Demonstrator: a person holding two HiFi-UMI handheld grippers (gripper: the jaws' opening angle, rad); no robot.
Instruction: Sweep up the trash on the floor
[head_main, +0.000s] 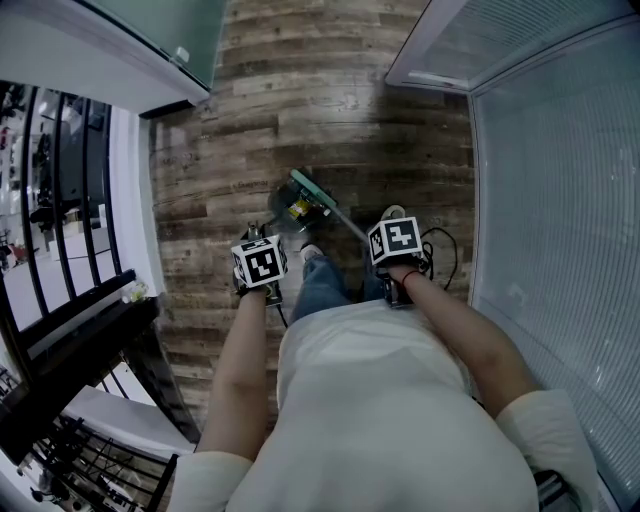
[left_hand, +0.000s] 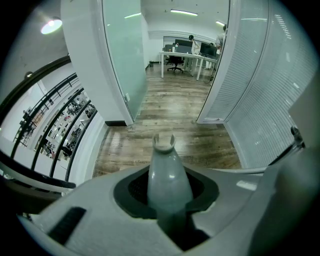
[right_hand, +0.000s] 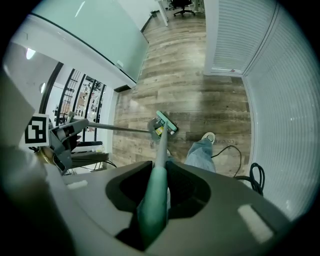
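1. The trash (head_main: 297, 210), a small yellow scrap, lies just above the middle of the head view. It sits between the broom head (head_main: 310, 193) and the dark dustpan (head_main: 281, 222). At this size I cannot tell whether it is already inside the pan or only at its lip.
2. The broom head is touching or nearly touching the scrap from the upper right, and the pan sits at its lower left.
3. The right gripper (right_hand: 159, 195) has its jaws clamped on the teal broom handle (right_hand: 161, 150), which runs from the bottom centre of the right gripper view up to the broom head.
4. The left gripper (left_hand: 168, 200) has its jaws clamped on the grey dustpan handle (left_hand: 168, 175), close to that handle's notched top end.
5. The floor (head_main: 300, 90) shows no other litter on the boards in view.
6. My reading is that the sweep is near its end. What is left is the last push into the pan, if needed, and then lifting the pan level.
7. A shoe (head_main: 311, 252) stands just below the pan, and a cable (head_main: 447, 252) lies to the right, apart from the broom.
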